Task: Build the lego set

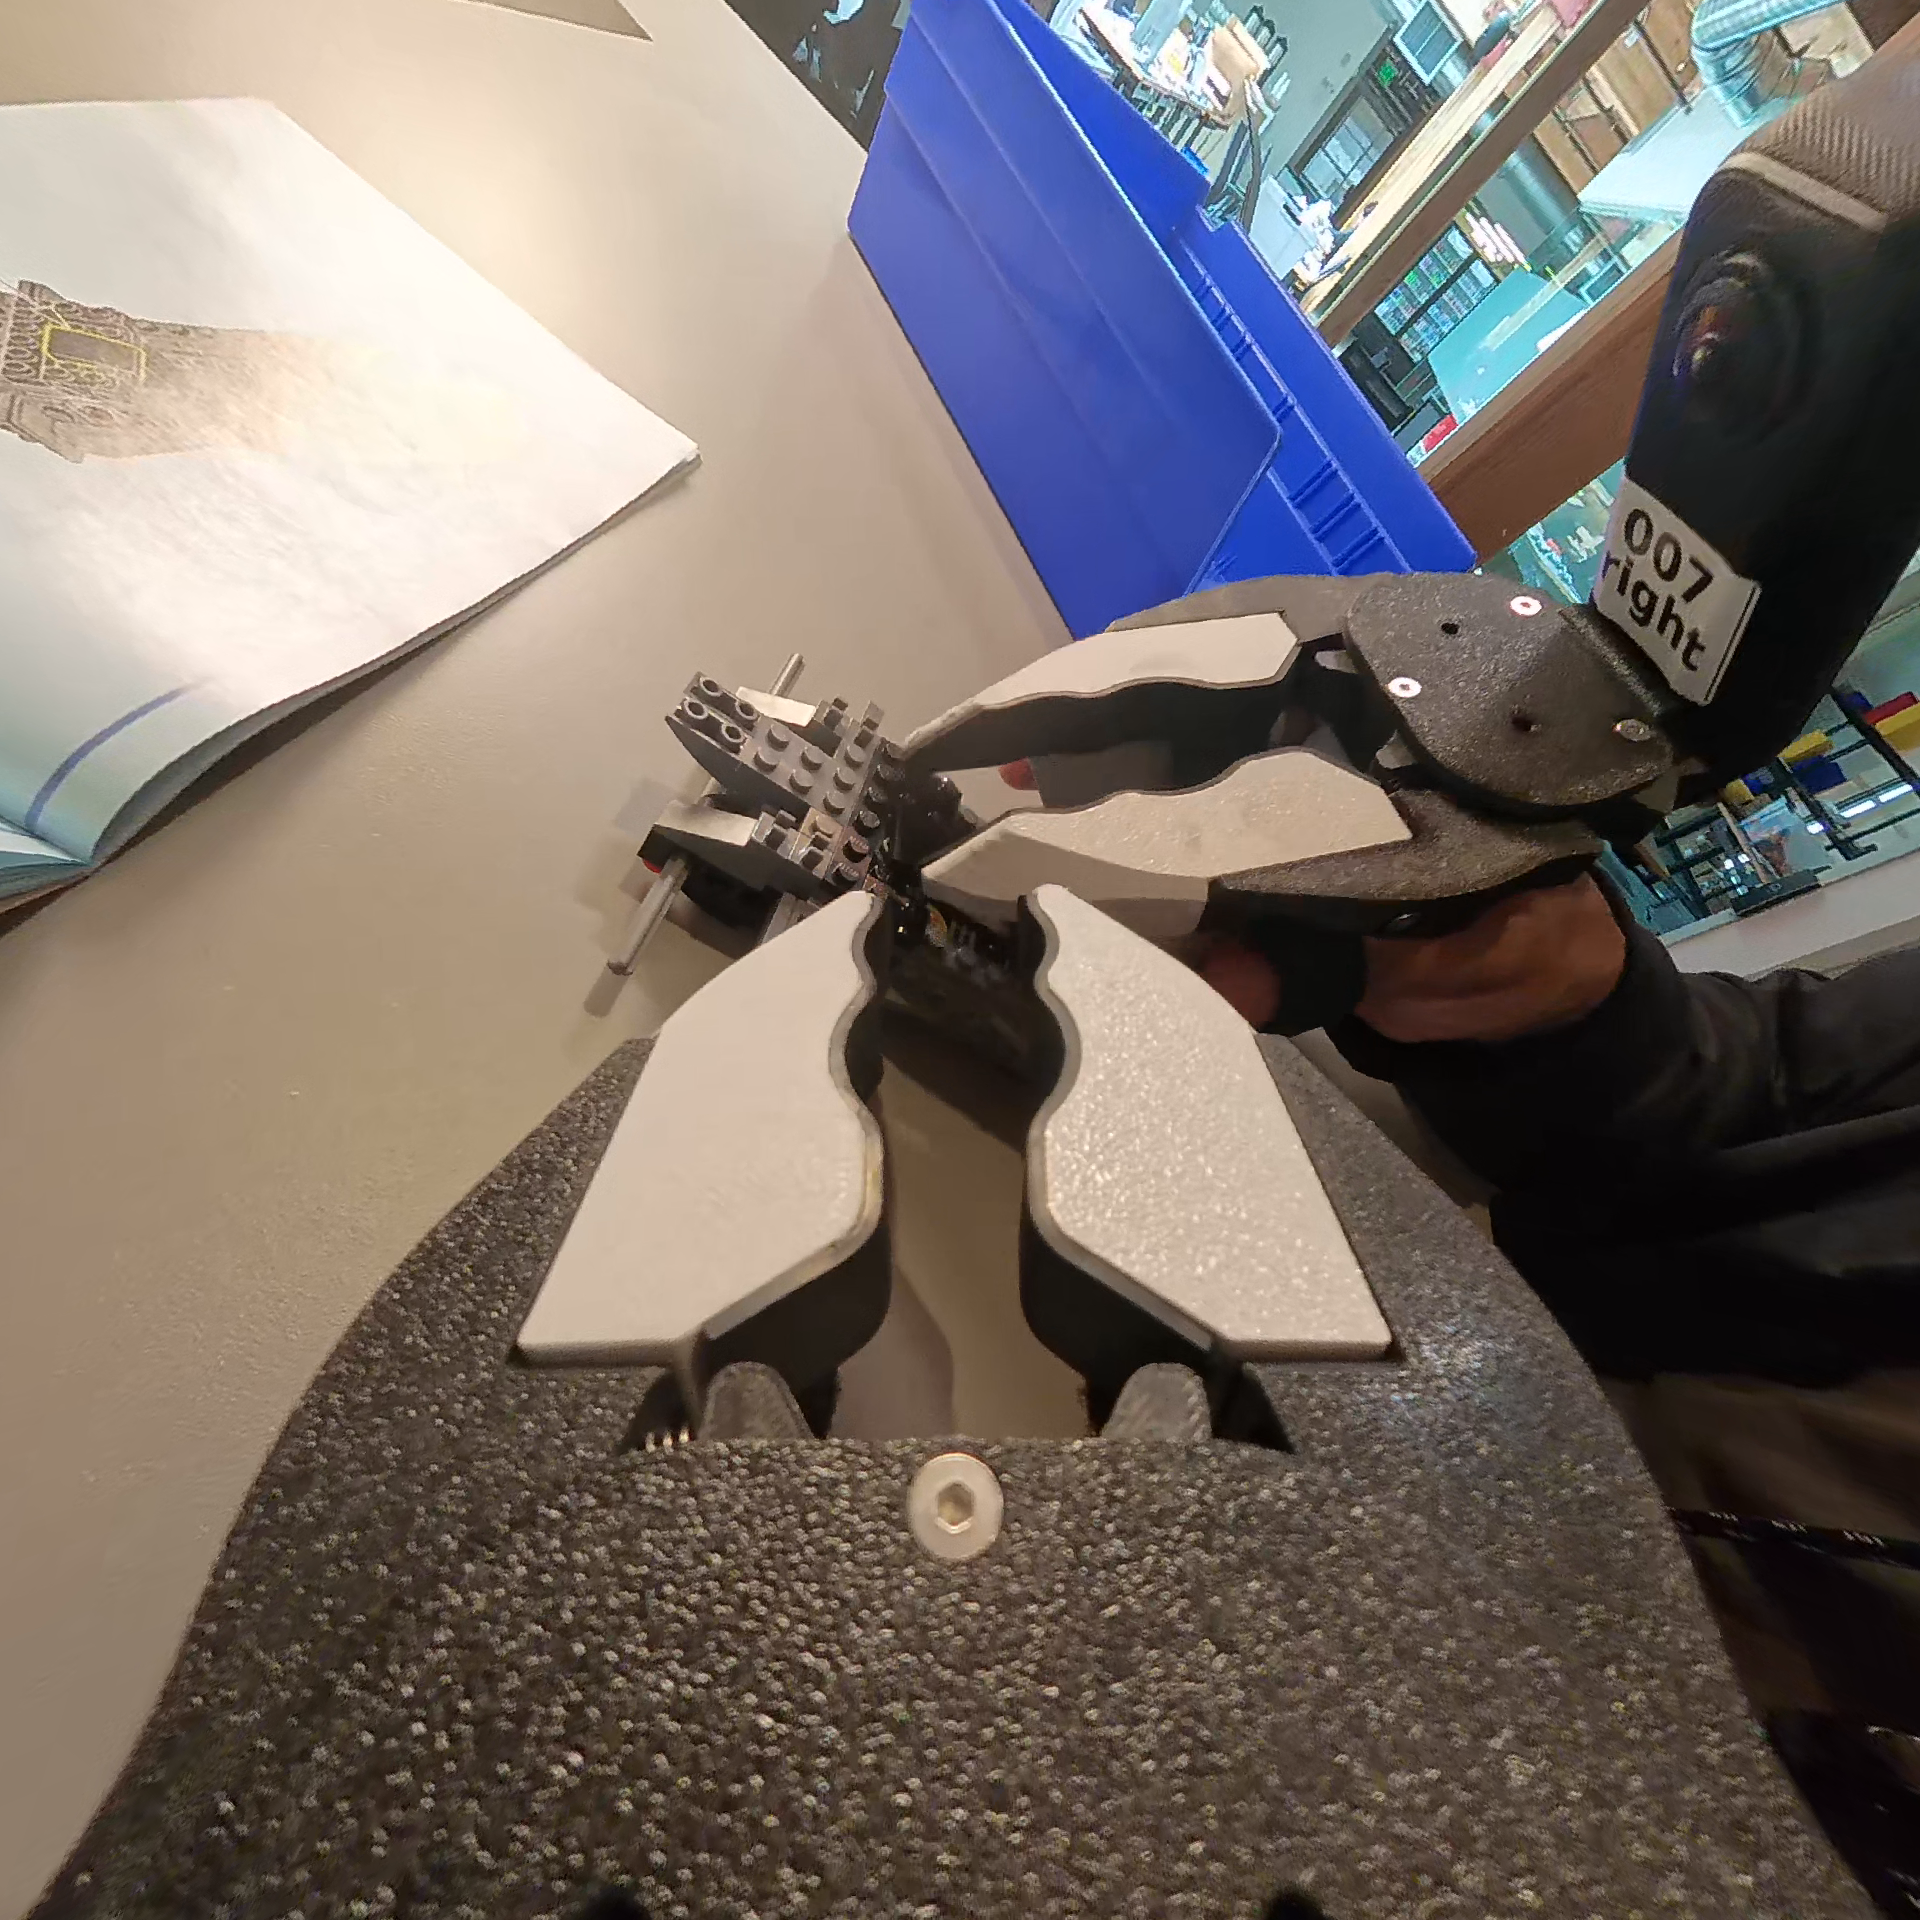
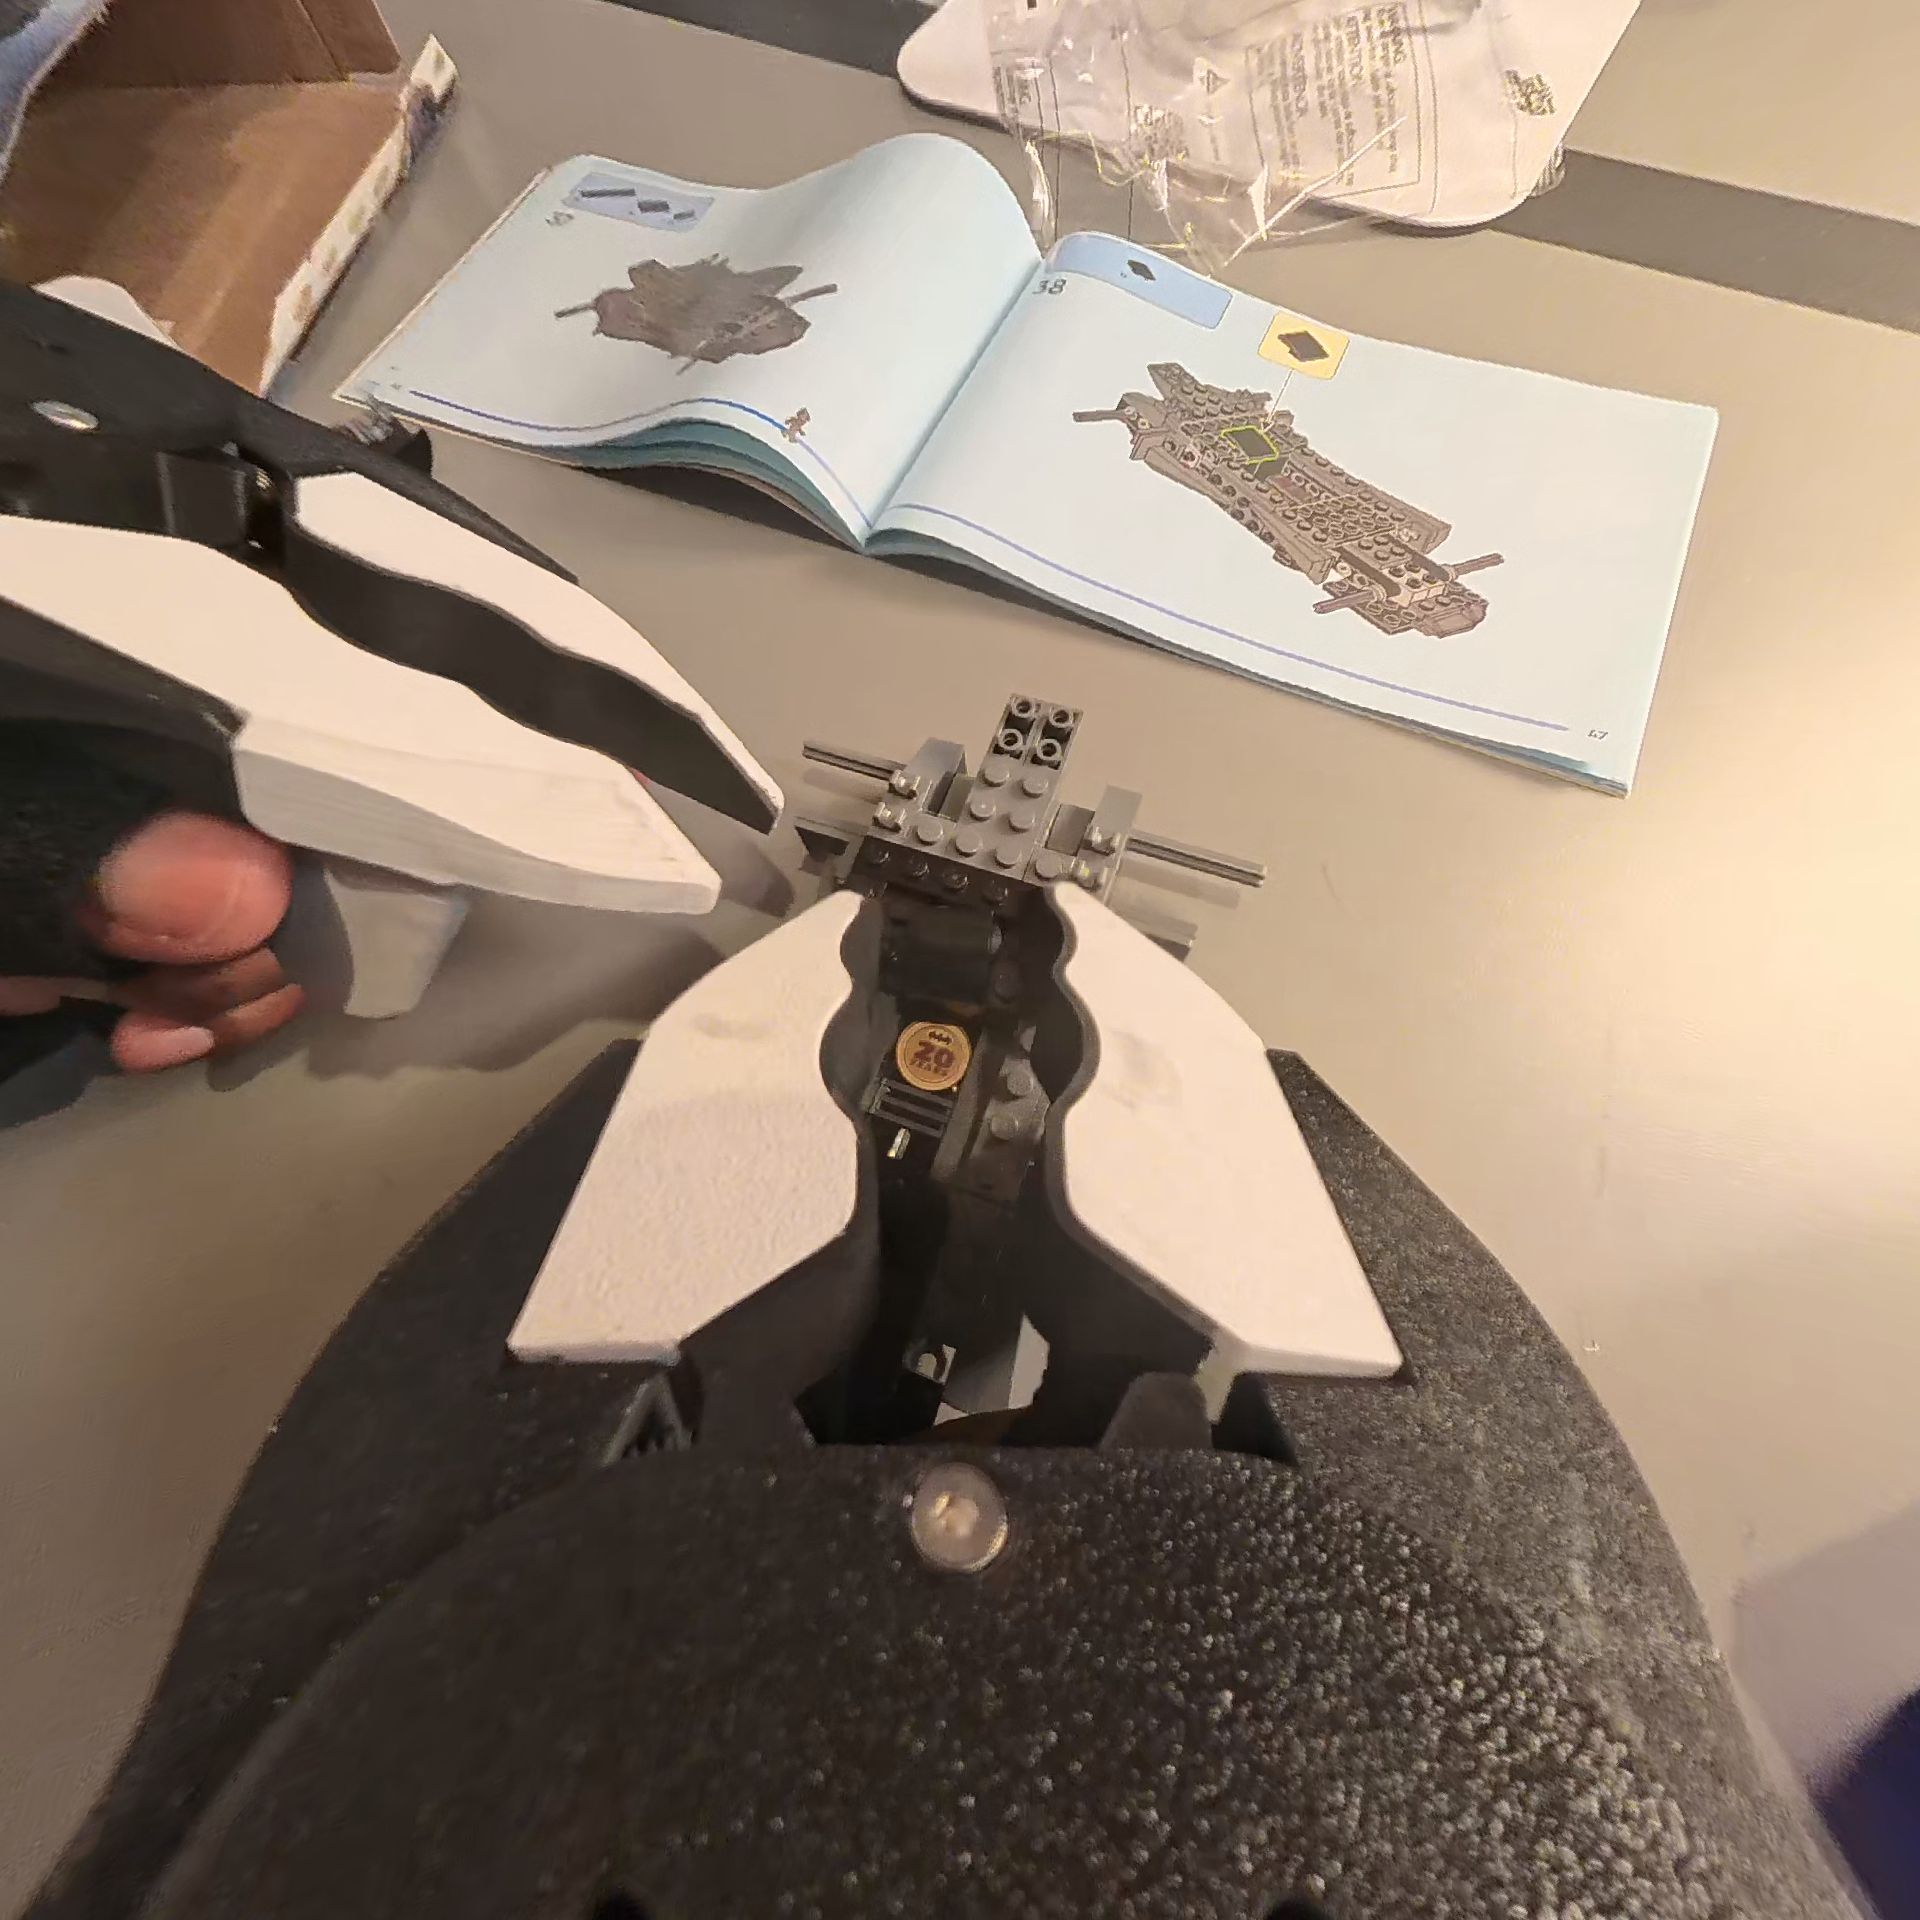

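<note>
A half-built grey and black brick model (image 2: 987, 821) sits on a beige table (image 2: 1455, 1039), its long axis running straight out along the fingers of the right gripper (image 2: 961, 899). The studded nose and two thin cross axles (image 2: 1195, 857) point away from that tool. The right gripper's fingers stand apart, astride the model's dark middle section. A round gold tile (image 2: 932, 1055) shows in the slot between them; whether the pads actually press on the sides cannot be told.

The left gripper (image 2: 748, 852) comes in from the model's left flank, crosswise to that axis. Its two fingers are parted, and their tips stop just beside the bricks with nothing caught between them. The right tool is therefore the nearer of the two, already around the body, while the left only faces its side. Gloved hands (image 2: 177, 935) grip both handles.

Beyond the model an instruction booklet (image 2: 1247, 499) lies open at a drawing of the build, with crumpled clear plastic bags (image 2: 1195, 104) behind it and a cardboard box (image 2: 187, 156) at the far left. A blue bin (image 1: 1091, 364) stands on the table's other side
</note>
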Motion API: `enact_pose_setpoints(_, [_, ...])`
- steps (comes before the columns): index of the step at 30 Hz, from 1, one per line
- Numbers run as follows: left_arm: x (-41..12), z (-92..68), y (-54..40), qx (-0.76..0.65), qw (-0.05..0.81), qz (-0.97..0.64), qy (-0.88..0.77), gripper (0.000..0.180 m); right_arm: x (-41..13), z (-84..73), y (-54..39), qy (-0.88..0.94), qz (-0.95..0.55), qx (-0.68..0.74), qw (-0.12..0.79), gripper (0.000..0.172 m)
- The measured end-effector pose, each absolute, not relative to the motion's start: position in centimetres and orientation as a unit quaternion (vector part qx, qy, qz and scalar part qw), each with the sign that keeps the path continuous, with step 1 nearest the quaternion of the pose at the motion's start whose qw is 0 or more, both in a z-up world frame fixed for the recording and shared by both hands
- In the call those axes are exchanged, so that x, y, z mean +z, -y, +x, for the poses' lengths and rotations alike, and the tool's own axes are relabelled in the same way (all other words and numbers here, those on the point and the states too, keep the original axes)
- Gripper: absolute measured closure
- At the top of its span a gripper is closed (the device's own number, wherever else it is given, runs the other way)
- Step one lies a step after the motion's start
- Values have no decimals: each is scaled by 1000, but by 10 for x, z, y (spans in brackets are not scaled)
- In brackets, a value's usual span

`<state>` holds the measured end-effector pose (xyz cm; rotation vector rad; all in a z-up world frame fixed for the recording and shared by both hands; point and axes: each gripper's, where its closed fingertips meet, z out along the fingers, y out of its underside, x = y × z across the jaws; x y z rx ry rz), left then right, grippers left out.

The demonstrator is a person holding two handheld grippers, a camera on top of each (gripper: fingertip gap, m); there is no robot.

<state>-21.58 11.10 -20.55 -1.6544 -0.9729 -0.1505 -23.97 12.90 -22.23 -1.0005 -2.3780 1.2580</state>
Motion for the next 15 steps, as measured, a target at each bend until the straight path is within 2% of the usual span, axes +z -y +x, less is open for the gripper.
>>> enact_pose_setpoints(6, [-206, -215, -109, -70, 569, -703, 420, 156, -211, -247, -160, 797, -372, 463, 115, 136])
enact_pose_setpoints(12, [-208, -217, -106, -77, 566, -695, 437, 155, -235, -236, -181, 797, -424, 430, -16, 122])
enact_pose_setpoints(15, [-208, -218, -106, -79, 567, -693, 438, 155, -236, -225, -173, 822, -403, 402, -26, 123])
